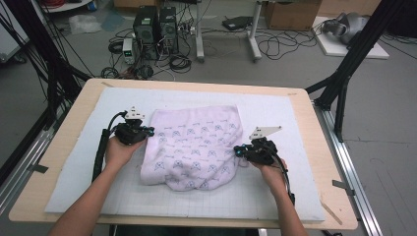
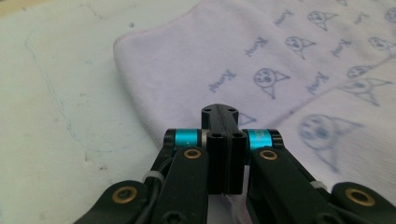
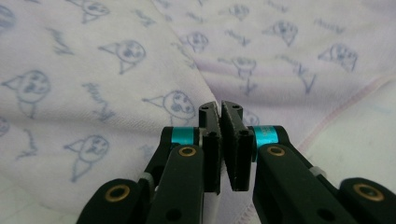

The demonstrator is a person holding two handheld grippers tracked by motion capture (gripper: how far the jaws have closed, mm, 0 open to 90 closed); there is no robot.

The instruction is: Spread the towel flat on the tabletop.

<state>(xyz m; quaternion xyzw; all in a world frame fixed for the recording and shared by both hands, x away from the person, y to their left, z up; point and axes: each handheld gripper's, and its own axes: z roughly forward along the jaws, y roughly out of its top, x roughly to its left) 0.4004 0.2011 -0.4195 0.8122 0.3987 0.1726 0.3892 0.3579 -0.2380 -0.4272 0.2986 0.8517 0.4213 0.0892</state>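
A grey floor strewn with cables, computer towers [image 1: 155,30] and cardboard boxes [image 1: 293,14] lies beyond the wooden desk [image 1: 69,129], which carries a white gridded mat [image 1: 290,147] — on its middle sits a rumpled lilac towel [image 1: 194,147] printed with small faces. The left gripper [image 1: 147,131] sits at the towel's left edge, jaws pressed together; whether cloth is pinched I cannot tell. The right gripper [image 1: 238,151] sits at the right edge — jaws almost together, with a hem running beneath them.

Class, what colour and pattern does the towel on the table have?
Pale lilac towel with blue cartoon faces and script; clearest in the right gripper view.
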